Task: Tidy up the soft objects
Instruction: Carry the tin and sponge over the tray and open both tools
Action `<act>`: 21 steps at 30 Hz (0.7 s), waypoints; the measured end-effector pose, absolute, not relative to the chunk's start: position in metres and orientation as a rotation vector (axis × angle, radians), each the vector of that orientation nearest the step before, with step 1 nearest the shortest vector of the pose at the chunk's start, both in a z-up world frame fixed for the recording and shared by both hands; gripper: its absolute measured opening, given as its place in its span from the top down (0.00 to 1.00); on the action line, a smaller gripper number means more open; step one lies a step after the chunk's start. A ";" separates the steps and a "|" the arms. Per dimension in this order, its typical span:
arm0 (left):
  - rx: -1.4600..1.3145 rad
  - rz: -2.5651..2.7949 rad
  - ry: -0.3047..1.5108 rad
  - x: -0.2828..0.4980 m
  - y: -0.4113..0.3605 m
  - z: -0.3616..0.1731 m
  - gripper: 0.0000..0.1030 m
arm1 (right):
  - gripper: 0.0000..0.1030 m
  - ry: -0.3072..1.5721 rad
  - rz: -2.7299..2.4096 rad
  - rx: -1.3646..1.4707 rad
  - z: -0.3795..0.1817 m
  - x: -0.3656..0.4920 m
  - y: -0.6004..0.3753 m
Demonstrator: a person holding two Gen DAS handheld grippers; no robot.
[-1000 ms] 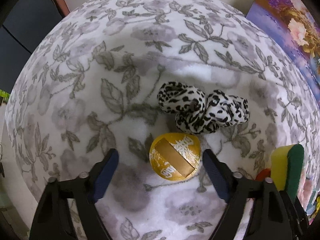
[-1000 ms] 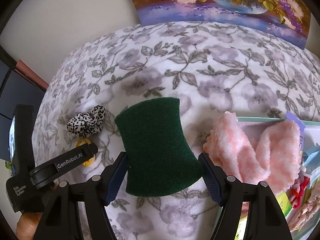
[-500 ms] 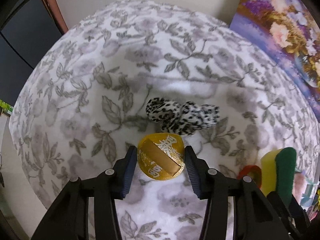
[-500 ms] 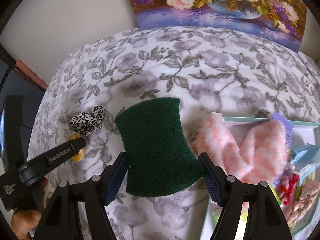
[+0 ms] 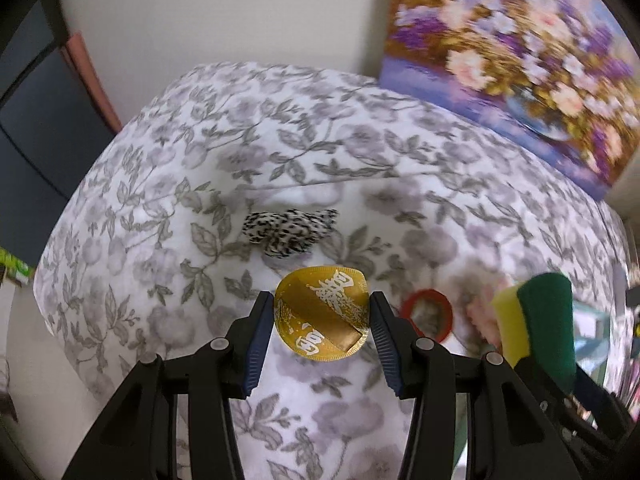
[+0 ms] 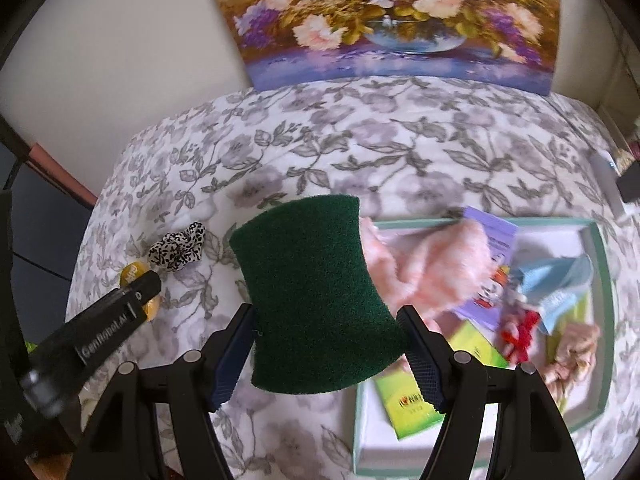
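Note:
My left gripper (image 5: 322, 300) is shut on a round gold padded charm (image 5: 320, 320) with a gold ribbon, held above the floral blanket (image 5: 240, 140). A leopard-print scrunchie (image 5: 288, 232) lies on the blanket just beyond it. A red ring (image 5: 428, 316) lies to its right. My right gripper (image 6: 326, 312) is shut on a green and yellow sponge (image 6: 312, 280), which hangs over the left rim of a teal-edged box (image 6: 420, 222). A pink fluffy cloth (image 6: 432, 264) drapes over that rim. The left gripper (image 6: 136, 292) and scrunchie (image 6: 178, 246) show at the left of the right wrist view.
The box holds a purple card (image 6: 496, 236), a light blue cloth (image 6: 556, 276), green packets (image 6: 408, 404) and red yarn (image 6: 520, 332). A flower painting (image 6: 400, 20) leans on the wall behind. The blanket's edge drops off at the left, by dark furniture (image 5: 36, 140).
My left gripper closed on the gold charm and lifted it off the blanket, away from the scrunchie. My right gripper carried the sponge up and right, so more of the box shows.

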State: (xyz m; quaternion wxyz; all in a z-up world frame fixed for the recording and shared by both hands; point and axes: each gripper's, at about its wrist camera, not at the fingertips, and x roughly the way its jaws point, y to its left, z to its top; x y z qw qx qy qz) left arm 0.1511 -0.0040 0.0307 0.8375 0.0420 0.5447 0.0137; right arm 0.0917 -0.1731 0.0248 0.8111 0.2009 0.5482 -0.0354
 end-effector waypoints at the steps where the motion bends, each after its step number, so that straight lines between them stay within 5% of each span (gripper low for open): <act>1: 0.101 0.016 1.147 0.146 -0.009 0.033 0.51 | 0.28 1.171 -0.082 0.432 0.026 0.089 -0.175; 21: 0.248 -0.242 1.156 0.052 -0.099 0.036 0.51 | 0.28 1.188 -0.317 0.649 0.010 -0.020 -0.270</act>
